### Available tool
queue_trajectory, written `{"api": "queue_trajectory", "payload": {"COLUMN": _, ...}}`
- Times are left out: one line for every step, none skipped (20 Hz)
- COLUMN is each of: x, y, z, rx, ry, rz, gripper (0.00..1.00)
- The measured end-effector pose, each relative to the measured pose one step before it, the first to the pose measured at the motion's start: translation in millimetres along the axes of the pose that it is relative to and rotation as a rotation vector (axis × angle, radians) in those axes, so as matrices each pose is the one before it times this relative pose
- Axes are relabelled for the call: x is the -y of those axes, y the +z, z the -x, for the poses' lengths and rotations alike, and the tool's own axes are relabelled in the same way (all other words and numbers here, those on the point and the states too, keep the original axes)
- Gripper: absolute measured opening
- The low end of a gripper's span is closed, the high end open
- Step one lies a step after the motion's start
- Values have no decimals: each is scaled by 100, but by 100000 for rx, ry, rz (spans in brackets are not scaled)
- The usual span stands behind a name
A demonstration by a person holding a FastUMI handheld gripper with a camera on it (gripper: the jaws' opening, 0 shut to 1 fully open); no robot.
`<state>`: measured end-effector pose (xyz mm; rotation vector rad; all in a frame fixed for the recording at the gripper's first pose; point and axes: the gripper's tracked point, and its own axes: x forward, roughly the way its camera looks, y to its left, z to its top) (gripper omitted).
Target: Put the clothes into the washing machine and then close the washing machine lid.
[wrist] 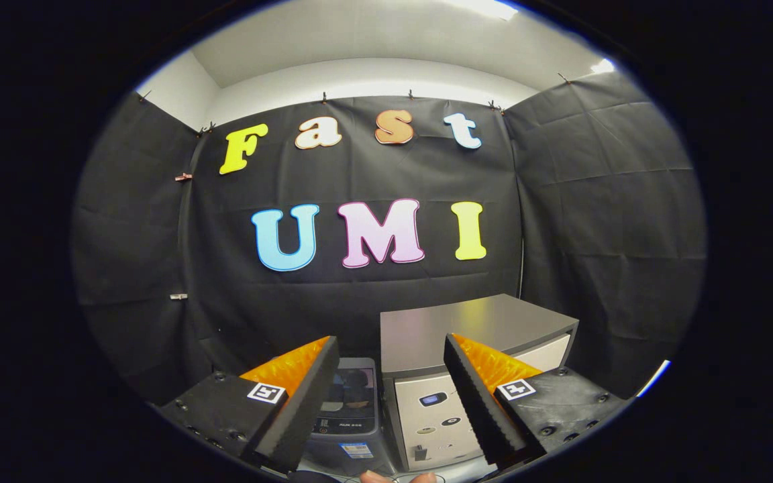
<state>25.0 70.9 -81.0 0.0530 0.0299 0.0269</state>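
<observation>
Tongs [386,396] spread wide, gripping nothing, which I judge suits an approach. Beyond them I see the washer [349,402], lid apparently down, beside a cabinet [474,329]; clothes unlocated.

Black cloth booth walls [594,201], white wall and ceiling above [373,40], bright ceiling lights, grey-topped cabinet [467,329]

Little can be read here. The small washing machine [353,409] between the tongs [386,402], whose two fingers stand wide apart, carries a line of print below its lid window and a sticker lower down, both too small to make out. Each finger bears a square black-and-white marker tag [266,392], not a text.
</observation>
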Motion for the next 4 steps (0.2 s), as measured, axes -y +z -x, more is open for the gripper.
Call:
{"api": "queue_trajectory", "payload": {"x": -69, "y": -63, "z": 100, "rx": -39, "ry": 216, "rz": 52, "gripper": 99}}
{"api": "queue_trajectory", "payload": {"x": 68, "y": -90, "z": -34, "rx": -187, "ry": 2, "rz": -75, "gripper": 99}}
{"api": "queue_trajectory", "payload": {"x": 106, "y": -146, "z": 51, "rx": -277, "ry": -124, "rz": -197, "gripper": 99}}
{"api": "queue_trajectory", "payload": {"x": 178, "y": -94, "z": 6, "rx": -181, "ry": -204, "rz": -223, "gripper": 99}}
